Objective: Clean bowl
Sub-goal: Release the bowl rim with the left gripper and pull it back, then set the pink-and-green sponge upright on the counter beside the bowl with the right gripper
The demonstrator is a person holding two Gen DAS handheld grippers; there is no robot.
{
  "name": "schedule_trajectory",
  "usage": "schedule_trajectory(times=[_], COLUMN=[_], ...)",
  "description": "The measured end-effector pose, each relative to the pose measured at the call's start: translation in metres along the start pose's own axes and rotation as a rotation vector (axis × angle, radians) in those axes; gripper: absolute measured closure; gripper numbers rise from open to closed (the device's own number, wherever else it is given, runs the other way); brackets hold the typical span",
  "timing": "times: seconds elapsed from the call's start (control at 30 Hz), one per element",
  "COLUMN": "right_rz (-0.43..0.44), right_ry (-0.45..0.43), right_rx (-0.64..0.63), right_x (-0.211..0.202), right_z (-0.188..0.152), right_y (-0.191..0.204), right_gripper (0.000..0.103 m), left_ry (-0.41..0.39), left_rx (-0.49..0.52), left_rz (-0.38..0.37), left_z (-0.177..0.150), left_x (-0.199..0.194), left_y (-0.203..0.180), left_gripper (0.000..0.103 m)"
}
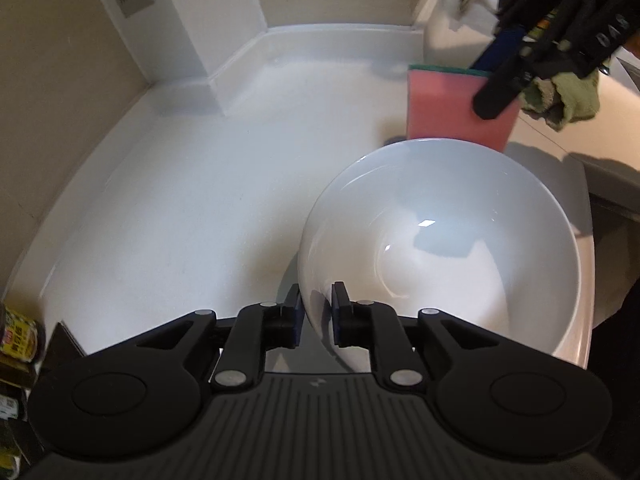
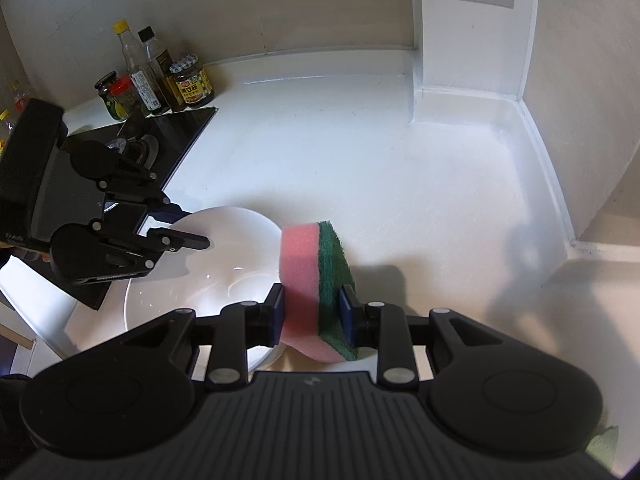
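A white bowl (image 1: 460,240) stands tilted on the white counter. My left gripper (image 1: 317,316) is shut on the bowl's near rim, one finger inside and one outside. In the right wrist view the bowl (image 2: 208,264) lies at the lower left with the left gripper (image 2: 182,228) on its far-left rim. My right gripper (image 2: 313,314) is shut on a pink sponge with a green scrub side (image 2: 312,280), held just right of the bowl. In the left wrist view the sponge (image 1: 444,108) hangs just beyond the bowl's far rim, in the right gripper (image 1: 496,76).
White counter (image 2: 360,160) with a raised back edge and a corner column (image 2: 472,40). Several sauce bottles and jars (image 2: 160,76) stand at the far left by a black cooktop (image 2: 176,132). A green cloth (image 1: 560,96) lies at the right. A jar (image 1: 20,336) stands at the left edge.
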State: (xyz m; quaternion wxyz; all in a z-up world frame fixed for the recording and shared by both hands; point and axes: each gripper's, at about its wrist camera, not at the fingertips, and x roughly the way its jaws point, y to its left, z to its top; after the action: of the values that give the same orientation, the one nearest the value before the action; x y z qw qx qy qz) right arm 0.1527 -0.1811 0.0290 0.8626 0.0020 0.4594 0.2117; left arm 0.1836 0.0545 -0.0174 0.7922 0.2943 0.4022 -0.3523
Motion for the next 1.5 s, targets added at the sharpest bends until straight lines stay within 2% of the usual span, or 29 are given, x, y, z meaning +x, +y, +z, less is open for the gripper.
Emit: schedule_trajectory(times=[0.13, 0.27, 0.33, 0.57, 0.8, 0.93, 1.03, 1.17, 1.4, 1.5], right_rz=[0.007, -0.018, -0.031, -0.073, -0.156, -0.172, -0.143, -0.152, -0.170, -0.141], right_ry=[-0.025, -0.056, -0.080, -0.173, -0.276, -0.322, -0.309, -0.297, -0.302, -0.310], right_rx=[0.048, 0.083, 0.117, 0.162, 0.197, 0.186, 0.181, 0.163, 0.022, 0.000], right_x=[-0.003, -0.007, -0.009, -0.019, -0.040, -0.056, -0.061, -0.069, -0.096, -0.107], right_z=[-0.007, -0.013, -0.016, -0.032, -0.052, -0.071, -0.085, -0.103, -0.132, -0.149], right_y=[-0.005, -0.008, -0.010, 0.004, 0.024, 0.037, 0.040, 0.041, 0.045, 0.044], right_gripper=[0.078, 0.077, 0.076, 0.076, 0.076, 0.076, 0.076, 0.076, 0.076, 0.076], left_ry=[-0.039, -0.126, -0.162, -0.211, -0.213, -0.199, -0.197, -0.205, -0.200, -0.192], left_rx=[-0.199, -0.426, -0.491, -0.530, -0.565, -0.568, -0.573, -0.602, -0.709, -0.739], left_rz=[-0.005, -0.018, 0.004, 0.127, 0.129, 0.151, 0.187, 0.249, 0.337, 0.374], left_z=[-0.002, -0.011, -0.015, -0.028, -0.040, -0.045, -0.047, -0.043, -0.022, -0.016], left_x=[-0.012, -0.034, -0.045, -0.071, -0.073, -0.078, -0.085, -0.094, -0.097, -0.101], left_y=[0.008, 0.024, 0.027, 0.013, -0.001, -0.017, -0.035, -0.069, -0.144, -0.177], left_gripper=[0.089, 0.088, 0.088, 0.087, 0.087, 0.087, 0.087, 0.087, 0.087, 0.087])
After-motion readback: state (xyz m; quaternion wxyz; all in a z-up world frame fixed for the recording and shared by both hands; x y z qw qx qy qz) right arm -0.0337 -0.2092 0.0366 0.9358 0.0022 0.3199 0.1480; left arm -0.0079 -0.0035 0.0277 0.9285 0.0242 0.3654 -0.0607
